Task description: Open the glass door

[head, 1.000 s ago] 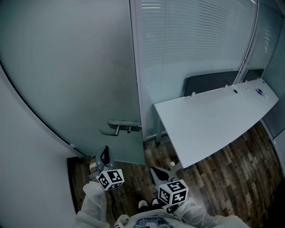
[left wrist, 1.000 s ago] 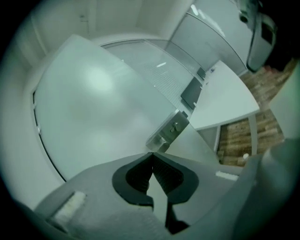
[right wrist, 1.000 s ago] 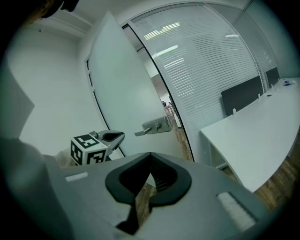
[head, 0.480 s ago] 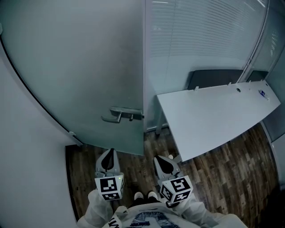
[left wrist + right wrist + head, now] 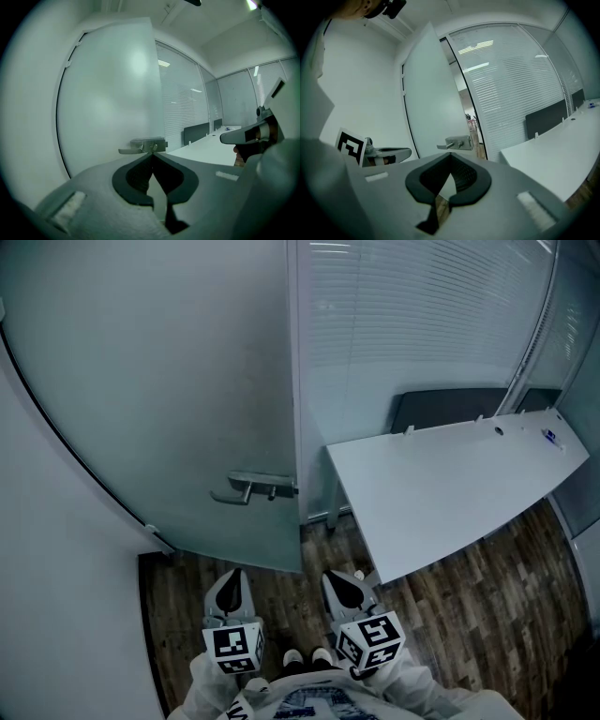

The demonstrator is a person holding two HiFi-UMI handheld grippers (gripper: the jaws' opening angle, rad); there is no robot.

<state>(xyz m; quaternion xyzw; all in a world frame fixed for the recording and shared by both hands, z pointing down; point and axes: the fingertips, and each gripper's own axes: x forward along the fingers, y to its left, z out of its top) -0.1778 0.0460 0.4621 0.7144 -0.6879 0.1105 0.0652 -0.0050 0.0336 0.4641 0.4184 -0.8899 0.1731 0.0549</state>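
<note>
Both claws are held low and side by side in white-sleeved hands, pointed forward and slightly downward. The left claw (image 5: 233, 577) is seen with its jaws pressed together, tip against tip, and nothing is held between them. The right claw (image 5: 333, 577) is likewise closed, its tips meeting on empty air. The two claws are kept near each other but apart. The glass door (image 5: 187, 381), frosted and pale, is found ahead of the left claw and well apart from it. It is not touched by either claw. Its metal handle (image 5: 246, 488) is set at the door's free edge, straight ahead of the left claw's tips and above them in the head view. In the right gripper view a narrow gap is shown between the door's edge and the blind-covered glass wall (image 5: 412, 315), so the door is seen standing ajar. A white table (image 5: 450, 493) is placed ahead and to the right of the right claw, with a dark panel (image 5: 450, 409) behind it. A dark wooden floor (image 5: 487, 615) lies beneath both claws, and a white wall (image 5: 56, 596) is found to the left of the left claw.
</note>
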